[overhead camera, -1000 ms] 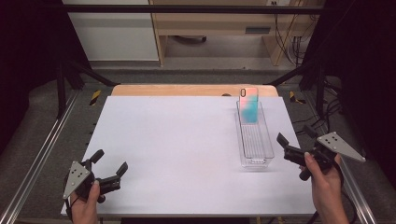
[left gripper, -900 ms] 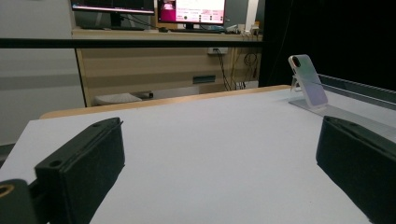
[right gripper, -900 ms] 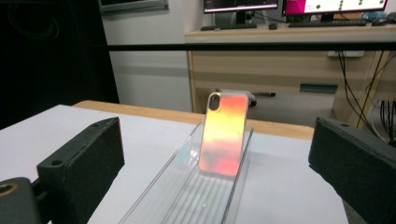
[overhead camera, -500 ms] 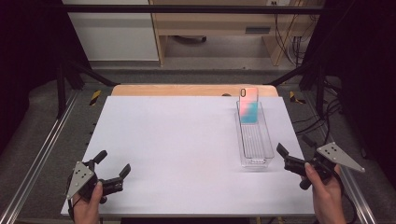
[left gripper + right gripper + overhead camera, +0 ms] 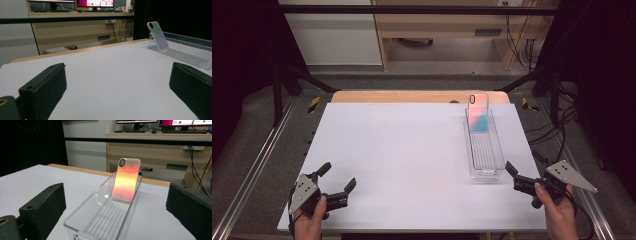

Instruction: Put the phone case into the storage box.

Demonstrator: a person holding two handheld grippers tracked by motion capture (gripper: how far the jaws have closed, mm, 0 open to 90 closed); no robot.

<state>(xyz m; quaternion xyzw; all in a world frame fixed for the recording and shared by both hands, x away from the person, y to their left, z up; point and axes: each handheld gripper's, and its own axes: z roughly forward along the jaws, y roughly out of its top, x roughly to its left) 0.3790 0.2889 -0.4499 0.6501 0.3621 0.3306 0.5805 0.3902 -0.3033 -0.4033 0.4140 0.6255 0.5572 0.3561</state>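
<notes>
A clear plastic tray (image 5: 501, 156) lies lengthwise on the right side of the white table sheet. A phone case (image 5: 478, 112) with a pink-to-teal sheen stands tilted against the tray's far end, camera hole at the top. My left gripper (image 5: 339, 175) is held open near the front left corner, with nothing between its jaws. My right gripper (image 5: 512, 176) is open just off the tray's near right corner. The right gripper view looks along the tray (image 5: 75, 220) at the case (image 5: 126, 180). In the left gripper view the case (image 5: 157, 35) and tray (image 5: 185, 53) are far off to the right.
The white sheet (image 5: 402, 150) covers the table, with a wooden edge (image 5: 412, 96) at the back. Metal rails (image 5: 257, 165) run along both sides and cables (image 5: 562, 125) lie at the right. A desk (image 5: 160, 147) with monitors stands beyond the table.
My right gripper has drawn back toward the front edge, away from the tray. The left gripper has drifted slightly right. Both stay open; tray and case have not moved.
</notes>
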